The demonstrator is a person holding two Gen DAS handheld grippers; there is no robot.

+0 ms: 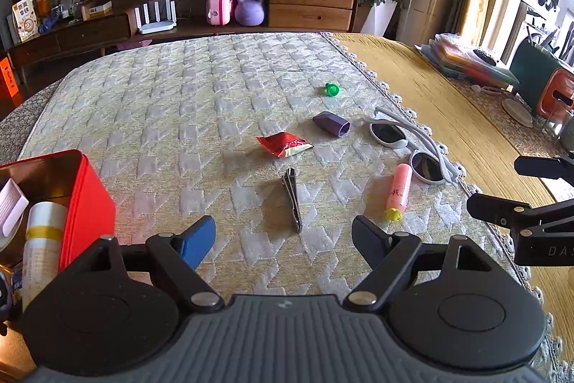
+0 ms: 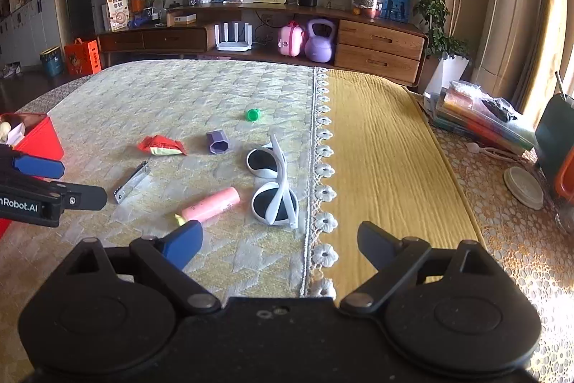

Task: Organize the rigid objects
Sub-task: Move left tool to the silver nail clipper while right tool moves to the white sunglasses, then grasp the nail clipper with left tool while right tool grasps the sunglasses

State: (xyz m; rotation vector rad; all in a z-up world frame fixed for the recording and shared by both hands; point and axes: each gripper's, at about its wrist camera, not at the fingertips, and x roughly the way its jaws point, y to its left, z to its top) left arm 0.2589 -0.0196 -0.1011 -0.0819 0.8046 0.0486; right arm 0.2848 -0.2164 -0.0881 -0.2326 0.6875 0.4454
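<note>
Two grippers, left gripper [image 1: 283,236] and right gripper [image 2: 278,239] spread wide, empty, six loose items, one red box [image 1: 86,189].

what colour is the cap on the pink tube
Yellow; the pink tube's cap shows best in the left wrist view.

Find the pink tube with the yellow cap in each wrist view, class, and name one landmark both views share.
Left wrist view: the pink tube with the yellow cap lies right of centre, just left of the white sunglasses.
Right wrist view: the same tube lies left of centre, again left of the sunglasses.
Shared landmark: the purple kettlebell on the wooden shelf behind.
</note>
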